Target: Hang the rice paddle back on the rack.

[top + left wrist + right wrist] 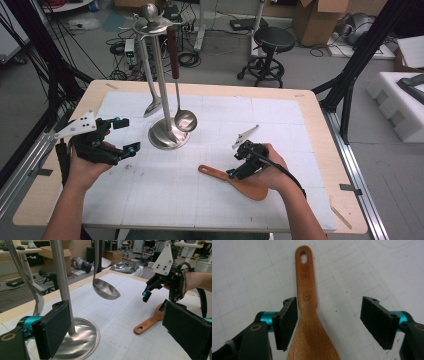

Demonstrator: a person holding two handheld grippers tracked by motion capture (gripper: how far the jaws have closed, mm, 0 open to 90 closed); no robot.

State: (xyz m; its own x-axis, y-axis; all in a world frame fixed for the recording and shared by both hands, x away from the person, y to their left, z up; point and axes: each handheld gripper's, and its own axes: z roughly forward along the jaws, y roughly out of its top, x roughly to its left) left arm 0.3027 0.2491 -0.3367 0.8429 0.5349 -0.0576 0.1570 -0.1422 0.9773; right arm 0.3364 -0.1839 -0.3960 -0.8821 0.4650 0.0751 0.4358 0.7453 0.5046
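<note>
Stamps on the wooden spatula [308,322] handle are too faint to read. Right claw [329,322] stands apart astride it; left claw [120,332] apart, empty.

A wooden spatula [308,315] lies flat on the white gridded bench [249,272], its handle with the hanging hole pointing away. The right gripper [331,322] straddles it with fingers [285,322] apart: one just beside the neck, the other well clear

Steel utensil stand [169,135] — ladle [185,120] hanging, black stool [273,40], cardboard boxes [320,20]
</note>
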